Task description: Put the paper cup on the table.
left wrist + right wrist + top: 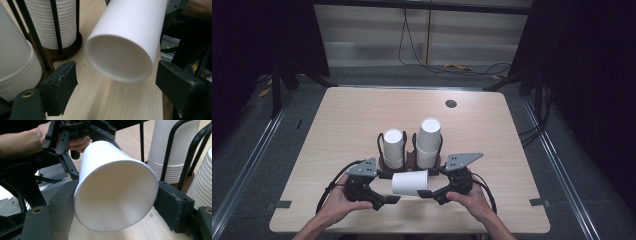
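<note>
A single white paper cup (pixel 410 182) lies sideways above the table's near edge, between my two grippers. Its open mouth (pixel 118 58) faces my left gripper (pixel 388 200), which is open; its jaws stand on either side of the rim without touching it (pixel 117 85). My right gripper (pixel 427 193) is shut on the cup's base end, both pads pressing its wall (pixel 115 205). In the right gripper view the cup (pixel 115 185) runs away toward the other hand and its gripper (pixel 67 135).
Just behind the cup, a dark holder (pixel 409 150) with black wire rods carries two upright stacks of white cups (pixel 393 147) (pixel 429 142). The wooden table (pixel 362 115) has a round cable hole (pixel 451 104) at the back right. Cables lie on the floor beyond.
</note>
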`<state>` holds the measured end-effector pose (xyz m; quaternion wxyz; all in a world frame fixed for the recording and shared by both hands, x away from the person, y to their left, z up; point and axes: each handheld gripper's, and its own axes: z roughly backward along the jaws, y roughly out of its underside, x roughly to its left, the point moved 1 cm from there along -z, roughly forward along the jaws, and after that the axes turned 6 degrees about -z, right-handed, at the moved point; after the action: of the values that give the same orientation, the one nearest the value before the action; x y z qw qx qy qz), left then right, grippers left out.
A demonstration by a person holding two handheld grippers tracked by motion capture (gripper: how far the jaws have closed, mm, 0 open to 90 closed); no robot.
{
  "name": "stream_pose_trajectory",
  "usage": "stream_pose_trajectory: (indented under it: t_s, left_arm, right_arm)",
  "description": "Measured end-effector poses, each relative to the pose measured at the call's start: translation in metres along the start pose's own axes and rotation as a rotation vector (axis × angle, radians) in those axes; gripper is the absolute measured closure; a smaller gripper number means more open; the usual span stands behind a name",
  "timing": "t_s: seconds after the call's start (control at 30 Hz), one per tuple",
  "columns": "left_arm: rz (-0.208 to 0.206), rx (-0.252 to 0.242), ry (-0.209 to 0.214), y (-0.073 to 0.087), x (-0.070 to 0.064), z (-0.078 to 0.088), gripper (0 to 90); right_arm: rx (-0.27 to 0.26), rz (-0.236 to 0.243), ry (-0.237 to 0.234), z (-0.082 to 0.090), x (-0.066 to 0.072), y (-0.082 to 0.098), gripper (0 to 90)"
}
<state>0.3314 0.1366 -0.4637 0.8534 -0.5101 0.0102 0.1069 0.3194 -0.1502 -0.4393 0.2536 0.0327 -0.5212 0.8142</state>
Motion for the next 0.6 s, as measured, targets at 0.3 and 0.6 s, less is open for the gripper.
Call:
stream_pose_trajectory:
  t_s: [0.3,0.6]
  left_arm:
    - [0.024,-0.011,-0.069,0.01,0.007,0.014,15.8]
    - [0.06,-0.032,-0.13,0.018,0.016,0.026,15.6]
  right_arm:
    - [0.03,-0.012,0.016,0.001,-0.001,0.002,23.8]
    - [0.051,-0.04,0.063,0.016,-0.003,0.005,24.0]
